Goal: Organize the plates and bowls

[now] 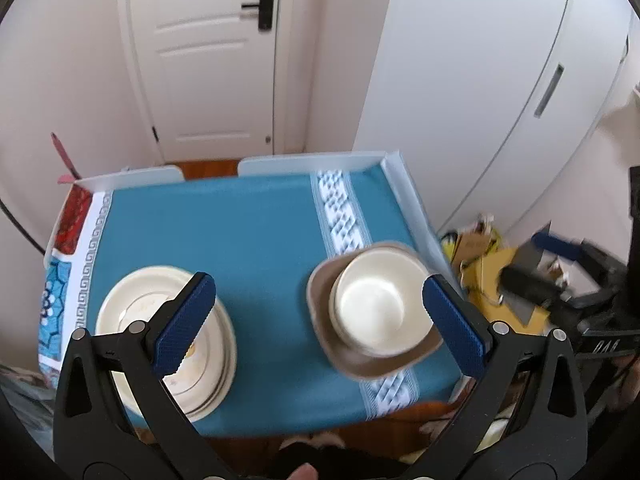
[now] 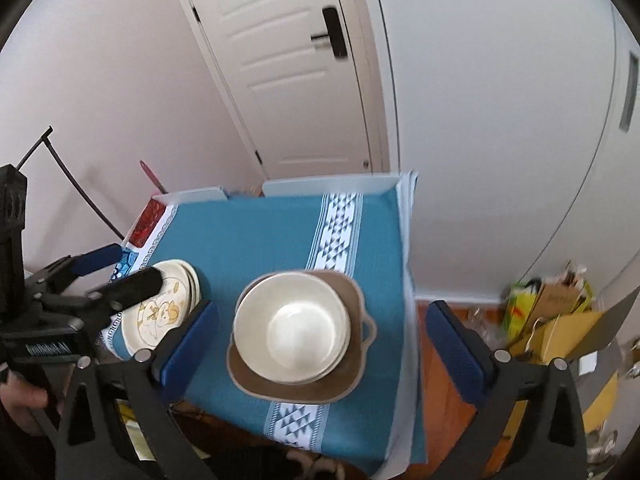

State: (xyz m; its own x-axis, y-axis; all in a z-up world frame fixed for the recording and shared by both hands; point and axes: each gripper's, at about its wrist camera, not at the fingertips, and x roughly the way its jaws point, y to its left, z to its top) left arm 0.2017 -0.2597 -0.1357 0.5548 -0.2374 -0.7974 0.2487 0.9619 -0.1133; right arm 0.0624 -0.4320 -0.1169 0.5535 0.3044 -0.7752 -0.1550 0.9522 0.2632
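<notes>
1. Left gripper [image 1: 320, 322]: jaws spread wide with nothing between the blue pads; it hangs above the table, clear of the crockery.
2. Right gripper [image 2: 322, 350]: jaws likewise wide apart, nothing gripped; it stands above the bowl stack without touching it.
3. Stack of cream bowls [image 2: 292, 326]: nested upright, seated inside a brown square dish [image 2: 340, 384] with a small side handle. The dish rests on the white patterned band of the blue tablecloth [image 1: 248, 232], toward the table's right side.
4. Stack of cream plates [image 1: 132, 308]: lying flat on the cloth toward its left edge, well apart from the dish. The top plate bears a yellow drawn figure.
5. Surroundings: a white panelled door [image 1: 208, 60] with a black lock beyond the table; cardboard boxes [image 2: 560, 320] on the floor to the right.
6. Both views are slightly blurred.
</notes>
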